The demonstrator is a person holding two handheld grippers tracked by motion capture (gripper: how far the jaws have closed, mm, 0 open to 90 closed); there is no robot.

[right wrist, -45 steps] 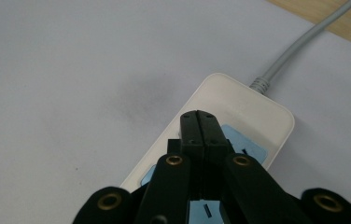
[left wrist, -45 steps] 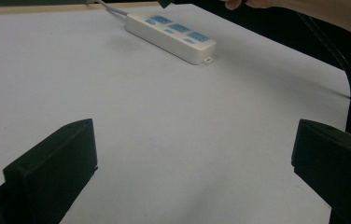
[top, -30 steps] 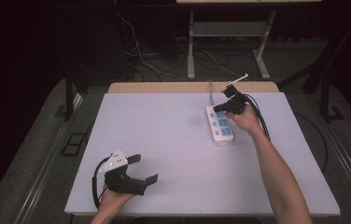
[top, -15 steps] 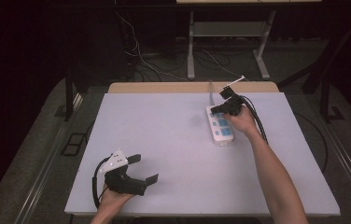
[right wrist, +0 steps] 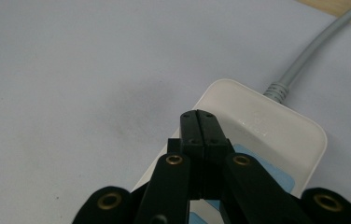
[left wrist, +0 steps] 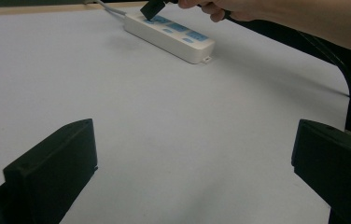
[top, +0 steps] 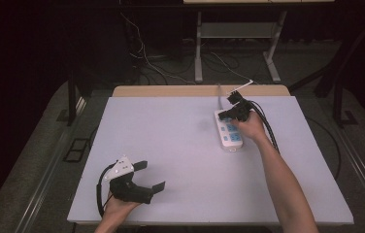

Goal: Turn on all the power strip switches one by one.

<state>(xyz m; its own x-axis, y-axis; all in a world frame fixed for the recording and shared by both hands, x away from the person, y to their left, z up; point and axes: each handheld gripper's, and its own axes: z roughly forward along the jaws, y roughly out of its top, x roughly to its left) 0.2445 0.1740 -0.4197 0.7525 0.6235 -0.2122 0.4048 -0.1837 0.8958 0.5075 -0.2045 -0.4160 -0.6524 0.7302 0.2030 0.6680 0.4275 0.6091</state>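
Note:
A white power strip (top: 229, 132) with blue socket faces lies on the white table top (top: 185, 155) at the far right. Its grey cord (top: 218, 93) runs off the back edge. My right gripper (top: 225, 115) is shut with nothing between its jaws, and its tips hover just over the cord end of the power strip (right wrist: 267, 126). In the right gripper view the right gripper (right wrist: 199, 122) shows both jaws pressed together. My left gripper (top: 150, 175) rests open near the front left edge, far from the strip (left wrist: 171, 35).
Black cables (top: 268, 131) trail from the right gripper along the forearm. A strip of wooden table edge (top: 200, 91) shows behind the white top. Beyond it, a metal frame (top: 239, 31) and loose wires (top: 151, 63) sit on the dark floor.
My right gripper has dropped slightly and shifted a little leftward onto the strip's cord end. The left gripper has stayed put.

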